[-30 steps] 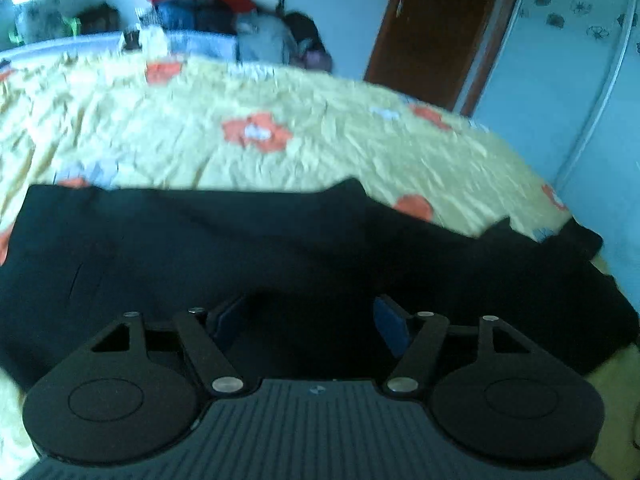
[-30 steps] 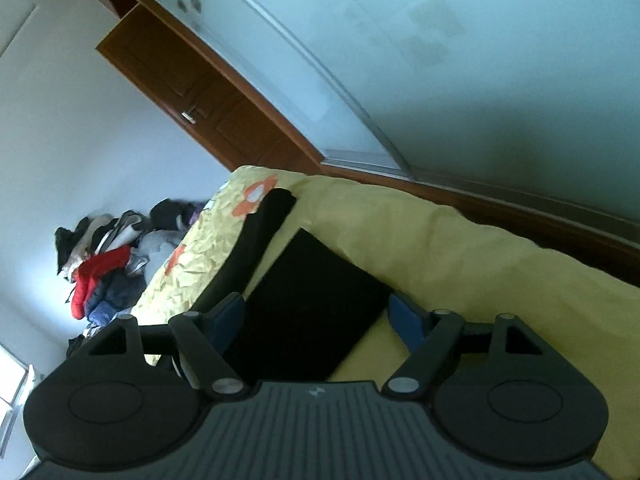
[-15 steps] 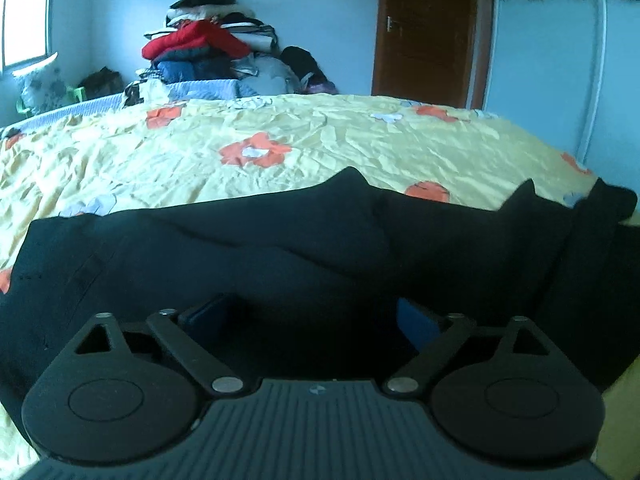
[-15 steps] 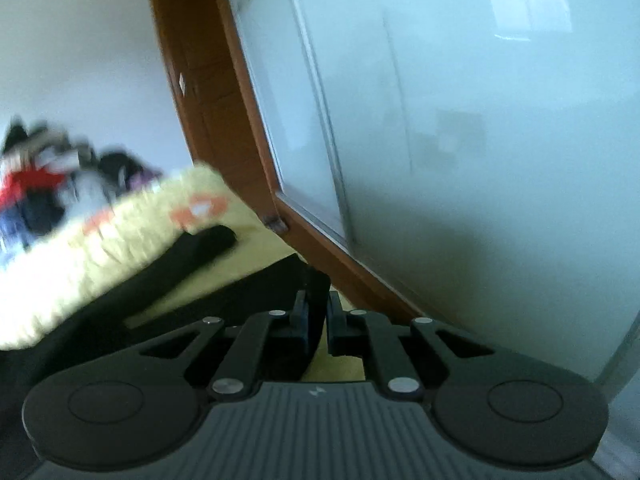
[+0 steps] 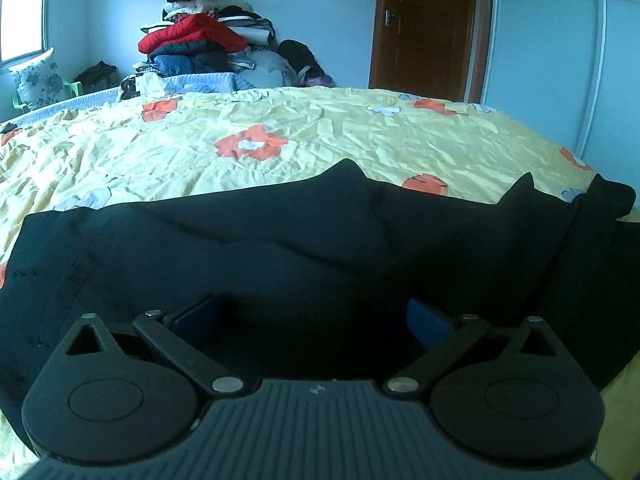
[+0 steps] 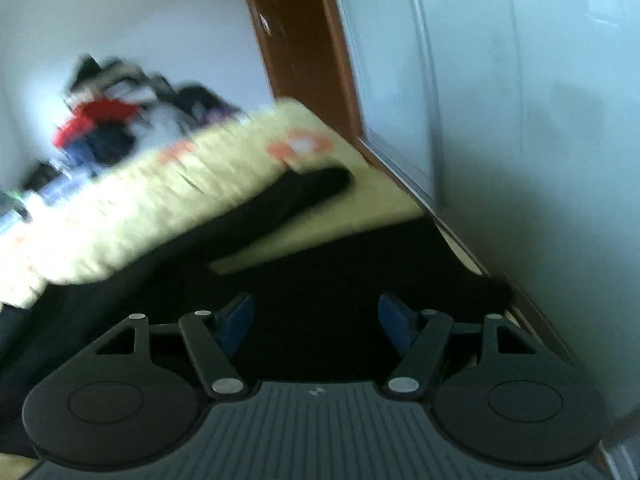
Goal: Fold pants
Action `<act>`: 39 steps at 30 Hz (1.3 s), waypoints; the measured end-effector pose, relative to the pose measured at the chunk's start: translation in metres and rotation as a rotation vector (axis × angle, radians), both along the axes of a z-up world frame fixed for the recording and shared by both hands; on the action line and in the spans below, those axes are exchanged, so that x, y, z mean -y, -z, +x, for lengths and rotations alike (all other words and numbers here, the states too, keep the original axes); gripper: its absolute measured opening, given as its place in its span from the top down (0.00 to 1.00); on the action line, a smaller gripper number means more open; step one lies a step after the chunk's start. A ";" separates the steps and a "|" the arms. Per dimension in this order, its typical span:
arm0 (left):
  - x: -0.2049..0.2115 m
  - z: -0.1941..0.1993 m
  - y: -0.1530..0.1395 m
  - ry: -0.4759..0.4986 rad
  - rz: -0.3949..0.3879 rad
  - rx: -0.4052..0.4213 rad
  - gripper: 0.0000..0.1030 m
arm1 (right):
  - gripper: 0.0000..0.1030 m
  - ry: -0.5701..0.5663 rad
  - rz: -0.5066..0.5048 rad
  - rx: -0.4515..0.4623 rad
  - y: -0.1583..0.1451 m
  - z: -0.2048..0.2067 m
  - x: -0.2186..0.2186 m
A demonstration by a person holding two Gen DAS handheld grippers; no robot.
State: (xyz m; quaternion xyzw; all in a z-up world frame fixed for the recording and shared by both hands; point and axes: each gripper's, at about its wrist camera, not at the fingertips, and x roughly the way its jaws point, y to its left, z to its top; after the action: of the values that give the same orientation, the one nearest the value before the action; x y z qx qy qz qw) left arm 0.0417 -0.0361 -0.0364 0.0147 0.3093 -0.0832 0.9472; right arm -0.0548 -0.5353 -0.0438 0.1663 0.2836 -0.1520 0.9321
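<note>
Black pants (image 5: 280, 248) lie spread across the near part of a yellow flowered bedsheet (image 5: 300, 136). My left gripper (image 5: 312, 320) is open, low over the middle of the pants, with cloth between its blue pads. In the blurred right wrist view, my right gripper (image 6: 316, 316) is open over the pants' end (image 6: 340, 280) at the bed's right edge; one leg (image 6: 308, 188) stretches away along the sheet (image 6: 160, 200).
A pile of clothes (image 5: 208, 52) stands beyond the bed's far side. A brown door (image 5: 424, 28) and a pale sliding wardrobe (image 5: 560, 60) are at the right. The wardrobe wall (image 6: 520, 120) runs close beside the bed edge.
My right gripper shut half a second ago and has opened again; its view swung toward the bed. My left gripper has lowered toward the pants and stayed open.
</note>
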 end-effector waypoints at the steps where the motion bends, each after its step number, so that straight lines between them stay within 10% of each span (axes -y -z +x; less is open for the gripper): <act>1: 0.000 0.000 0.000 0.001 0.000 0.000 0.00 | 0.33 0.024 -0.038 0.019 0.001 -0.002 0.000; 4: 0.000 0.000 0.000 0.000 0.000 -0.001 0.00 | 0.31 0.149 -0.101 -0.006 -0.010 0.002 -0.003; 12: -0.001 0.000 0.000 0.001 -0.003 -0.001 0.00 | 0.26 -0.085 -0.277 0.037 -0.053 0.078 -0.049; 19: -0.001 0.001 0.000 0.001 -0.005 -0.002 0.00 | 0.27 -0.083 -0.261 -0.106 -0.033 0.185 -0.030; 22: -0.001 0.001 0.000 0.001 -0.005 -0.002 0.00 | 0.53 -0.084 -0.257 -0.175 -0.009 0.196 -0.020; 26: -0.001 0.000 0.000 0.014 -0.021 0.003 0.01 | 0.86 -0.045 -0.232 -0.086 -0.012 0.167 -0.014; 39: -0.003 -0.009 -0.015 0.078 -0.070 0.036 0.04 | 0.88 0.109 -0.068 0.095 -0.044 0.029 0.015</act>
State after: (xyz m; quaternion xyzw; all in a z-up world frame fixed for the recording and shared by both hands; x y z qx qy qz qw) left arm 0.0323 -0.0327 -0.0218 -0.0050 0.2884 -0.1306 0.9486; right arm -0.0261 -0.5507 0.0002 0.1569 0.2242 -0.2041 0.9399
